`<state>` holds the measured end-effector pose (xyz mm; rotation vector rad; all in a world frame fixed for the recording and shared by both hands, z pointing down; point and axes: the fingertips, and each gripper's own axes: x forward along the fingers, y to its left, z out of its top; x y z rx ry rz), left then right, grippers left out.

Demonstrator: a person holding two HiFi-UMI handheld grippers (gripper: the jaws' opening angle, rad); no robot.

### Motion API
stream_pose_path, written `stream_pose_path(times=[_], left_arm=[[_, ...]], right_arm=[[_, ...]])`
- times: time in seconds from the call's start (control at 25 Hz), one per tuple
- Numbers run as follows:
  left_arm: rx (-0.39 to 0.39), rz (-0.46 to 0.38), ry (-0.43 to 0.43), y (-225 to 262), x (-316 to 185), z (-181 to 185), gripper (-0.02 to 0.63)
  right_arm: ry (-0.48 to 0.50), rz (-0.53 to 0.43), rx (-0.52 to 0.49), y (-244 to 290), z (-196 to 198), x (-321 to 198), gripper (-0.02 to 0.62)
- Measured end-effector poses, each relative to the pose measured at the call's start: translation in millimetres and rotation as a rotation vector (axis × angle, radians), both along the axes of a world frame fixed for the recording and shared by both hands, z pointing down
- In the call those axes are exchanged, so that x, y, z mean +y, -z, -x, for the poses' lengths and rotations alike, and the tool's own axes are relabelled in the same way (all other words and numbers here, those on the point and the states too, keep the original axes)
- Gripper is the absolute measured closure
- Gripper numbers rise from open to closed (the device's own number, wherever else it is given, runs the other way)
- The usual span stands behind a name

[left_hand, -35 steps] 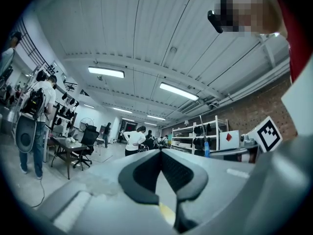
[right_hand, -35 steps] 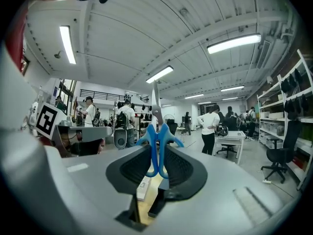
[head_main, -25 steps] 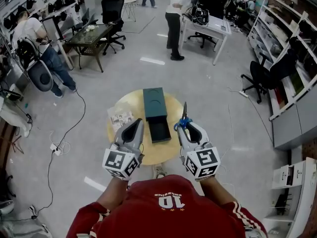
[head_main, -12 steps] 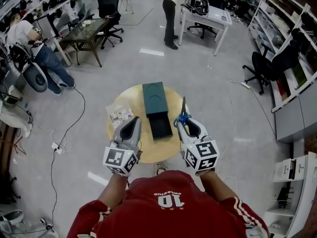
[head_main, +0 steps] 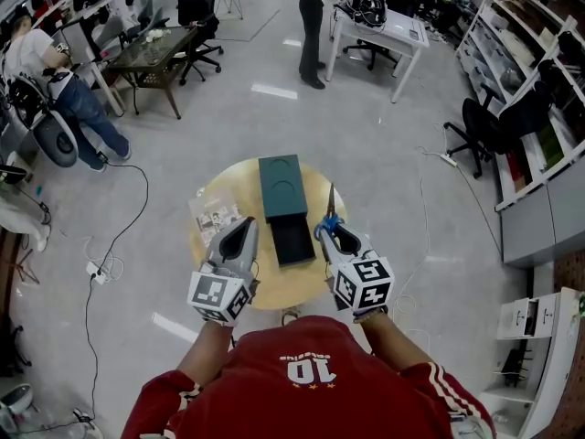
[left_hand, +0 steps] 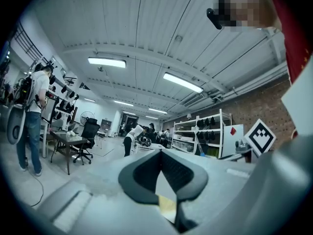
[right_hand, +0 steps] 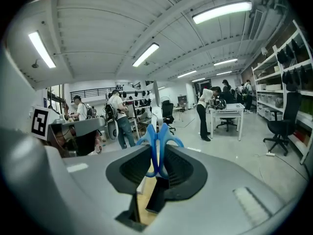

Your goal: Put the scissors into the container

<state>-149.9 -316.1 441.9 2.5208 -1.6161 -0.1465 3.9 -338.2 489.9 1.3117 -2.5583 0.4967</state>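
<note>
Scissors (head_main: 330,205) in right gripper (head_main: 331,233), open container (head_main: 281,187) alongside, leaflet (head_main: 211,216) left

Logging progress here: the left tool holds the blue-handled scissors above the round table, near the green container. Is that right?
No: the right tool holds the blue-handled scissors, as the right gripper view shows; the left tool holds nothing. The rest stands.

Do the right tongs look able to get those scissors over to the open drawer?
Probably yes: the right tongs hold the scissors just beside the open drawer, nothing standing between.
</note>
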Motion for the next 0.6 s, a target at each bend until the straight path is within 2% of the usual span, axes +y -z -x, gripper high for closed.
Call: stream_pose_path(times=[0.6], left_arm=[[0.008,0.024,0.016,-12.2,-49.9,14.0,0.604]], right_arm=[[-0.015,0.19,-0.01,-82.2,10.8,-52.9,0.518]])
